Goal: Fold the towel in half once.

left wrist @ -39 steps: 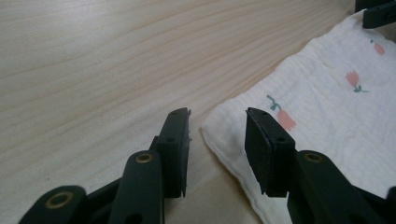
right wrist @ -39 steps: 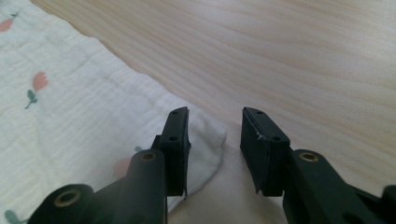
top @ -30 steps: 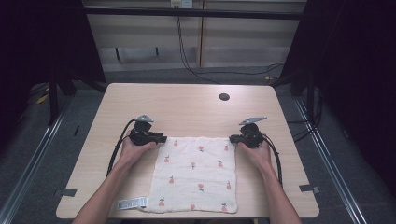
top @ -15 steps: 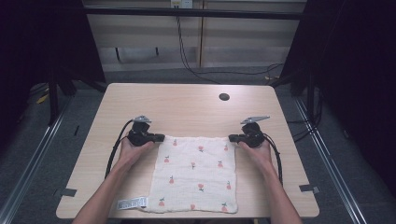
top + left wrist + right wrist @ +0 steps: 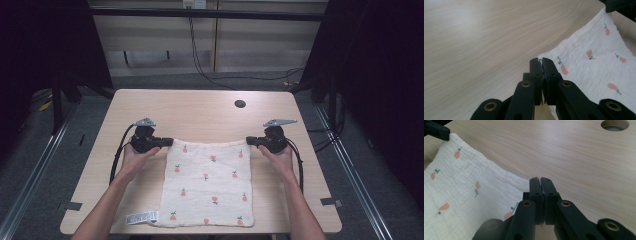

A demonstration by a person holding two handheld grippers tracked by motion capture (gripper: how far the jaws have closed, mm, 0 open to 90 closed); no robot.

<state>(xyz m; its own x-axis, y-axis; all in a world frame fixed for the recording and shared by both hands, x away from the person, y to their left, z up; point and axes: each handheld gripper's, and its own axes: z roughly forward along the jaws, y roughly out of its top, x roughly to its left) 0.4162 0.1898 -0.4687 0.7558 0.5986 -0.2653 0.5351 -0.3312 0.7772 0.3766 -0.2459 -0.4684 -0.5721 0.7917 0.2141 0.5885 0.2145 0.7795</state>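
So the left hand-held gripper (image 5: 169,142) is clamped tight on the far left corner of the cloth (image 5: 210,185), a white one with little pink flowers, spread on the desk (image 5: 200,112). Over on the other side, the right hand-held gripper (image 5: 249,141) pinches the far right corner the same way.

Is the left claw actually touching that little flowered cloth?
Touching. In the left gripper view, the left claw is shut on the cloth's corner, with white fabric pinched between its jaws.

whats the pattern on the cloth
Cream cloth with small pink tulips; clearest in the left gripper view.
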